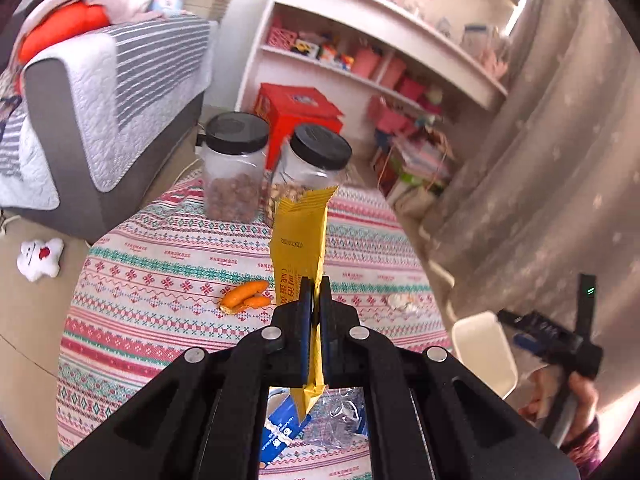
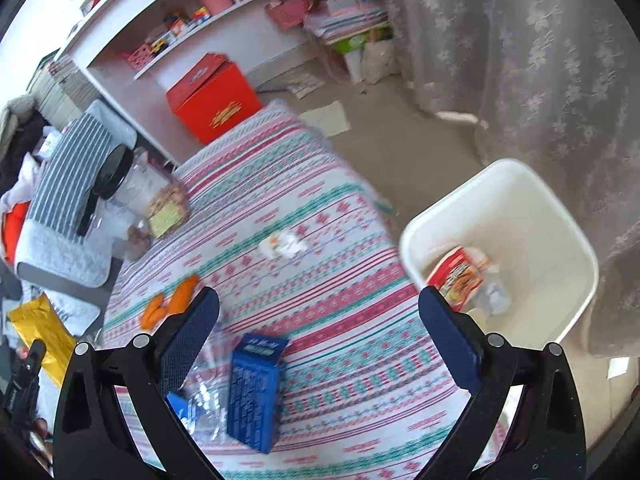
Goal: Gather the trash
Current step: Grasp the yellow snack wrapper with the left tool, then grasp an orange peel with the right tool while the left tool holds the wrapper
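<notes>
My left gripper [image 1: 316, 284] is shut on a yellow snack wrapper [image 1: 300, 236] and holds it upright above the patterned table [image 1: 160, 264]; the wrapper also shows at the left edge of the right wrist view [image 2: 40, 328]. My right gripper [image 2: 320, 320] is open and empty above the table. Below it lie a blue box [image 2: 256, 388] and clear plastic wrap [image 2: 204, 404]. Orange peels [image 2: 172, 300] and a crumpled white wrapper [image 2: 284, 246] lie on the table. A white bin [image 2: 556, 208] stands at the right, holding a red packet [image 2: 456, 276] and paper.
Two black-lidded clear jars [image 1: 236, 168] with nuts stand at the table's far side. A red box [image 2: 212, 96] sits beyond on the floor by white shelves [image 1: 360, 40]. A grey striped sofa [image 1: 104, 100] is at the left, a curtain [image 2: 520, 60] at the right.
</notes>
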The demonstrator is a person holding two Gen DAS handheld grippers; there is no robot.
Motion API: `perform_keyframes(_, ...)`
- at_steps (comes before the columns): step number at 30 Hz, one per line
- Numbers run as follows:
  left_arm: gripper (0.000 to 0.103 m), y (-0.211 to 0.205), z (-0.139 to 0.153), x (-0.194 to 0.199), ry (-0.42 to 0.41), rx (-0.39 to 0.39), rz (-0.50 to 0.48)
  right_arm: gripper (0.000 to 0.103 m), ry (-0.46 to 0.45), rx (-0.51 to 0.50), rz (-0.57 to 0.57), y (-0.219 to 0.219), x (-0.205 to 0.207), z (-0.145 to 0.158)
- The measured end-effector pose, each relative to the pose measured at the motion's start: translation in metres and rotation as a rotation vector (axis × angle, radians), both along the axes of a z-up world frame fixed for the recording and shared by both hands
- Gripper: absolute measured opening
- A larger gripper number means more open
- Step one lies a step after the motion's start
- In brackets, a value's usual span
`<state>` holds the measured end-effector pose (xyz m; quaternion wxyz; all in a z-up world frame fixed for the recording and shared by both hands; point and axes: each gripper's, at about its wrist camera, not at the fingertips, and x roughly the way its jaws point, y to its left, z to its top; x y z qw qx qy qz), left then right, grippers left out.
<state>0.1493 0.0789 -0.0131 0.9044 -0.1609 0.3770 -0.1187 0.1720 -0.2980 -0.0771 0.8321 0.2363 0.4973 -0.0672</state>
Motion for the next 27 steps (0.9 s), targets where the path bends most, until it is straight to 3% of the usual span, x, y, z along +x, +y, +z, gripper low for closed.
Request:
perform_keyframes(3,0.004,0.029,0.015,-0.014,-0.033,-0.059,0.072,0.091,0.05,0.053,0.086,0.047,0.026,-0.011)
perform_keyframes(7,0.004,0.049,0.03,-0.022,-0.103,-0.049,0.111,0.084,0.133,0.043,0.176,0.122,0.072,-0.027)
perform_keyframes(9,0.004,0.062,0.026,-0.022,-0.094,-0.072,0.139,0.073,0.193,0.01,0.213,0.158,0.096,-0.041)
perform_keyframes(12,0.004,0.068,0.022,-0.02,-0.091,-0.021,0.19,0.059,0.273,-0.008,0.234,0.194,0.122,-0.065)
perform_keyframes(22,0.004,0.079,0.017,-0.025,-0.077,-0.026,0.173,0.054,0.364,-0.043,0.152,0.218,0.148,-0.12)
perform_keyframes(24,0.004,0.083,0.018,-0.026,-0.074,-0.028,0.181,0.049,0.36,-0.01,0.145,0.217,0.149,-0.126)
perform_keyframes(26,0.004,0.085,0.016,-0.026,-0.068,-0.03,0.187,0.031,0.336,-0.024,0.148,0.219,0.149,-0.127)
perform_keyframes(27,0.004,0.085,0.016,-0.026,-0.066,-0.031,0.187,0.028,0.327,-0.02,0.151,0.219,0.147,-0.125)
